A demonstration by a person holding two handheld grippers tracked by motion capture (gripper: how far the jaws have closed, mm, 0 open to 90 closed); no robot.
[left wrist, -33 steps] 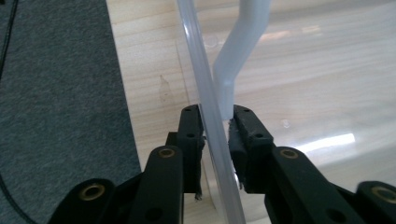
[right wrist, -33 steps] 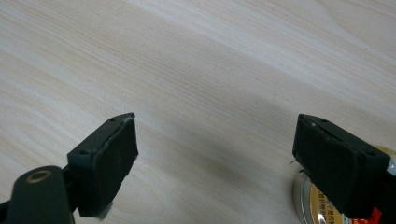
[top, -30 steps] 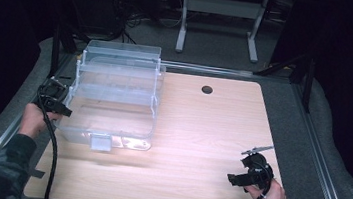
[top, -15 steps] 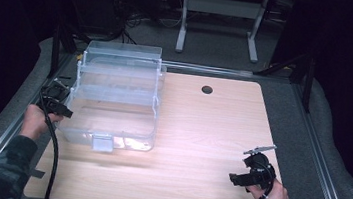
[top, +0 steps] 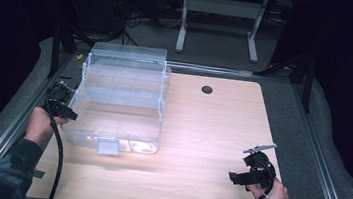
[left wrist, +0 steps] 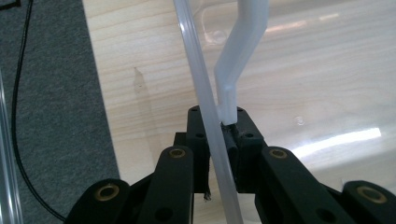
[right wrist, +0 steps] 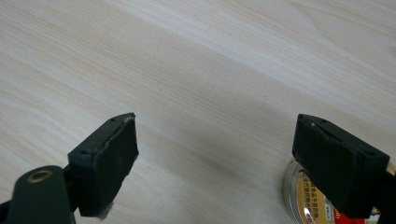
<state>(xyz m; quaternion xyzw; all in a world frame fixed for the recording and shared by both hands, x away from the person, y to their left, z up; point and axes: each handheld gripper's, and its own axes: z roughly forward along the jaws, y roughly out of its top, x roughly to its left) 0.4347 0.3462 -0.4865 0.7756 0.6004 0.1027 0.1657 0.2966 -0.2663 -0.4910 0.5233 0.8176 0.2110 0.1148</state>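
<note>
Clear plastic tiered organiser box looks light, stiff and slippery; its thin side arm, clamped in the left tongs, gives the hold. Right tongs gape empty above the wooden table, a small round tin beside one pad.

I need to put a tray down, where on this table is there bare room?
The widest bare patch lies between the clear plastic box and the right gripper, up to the cable hole. The front strip is free. The left edge is crowded: the left gripper clamps the box's wall there.
</note>
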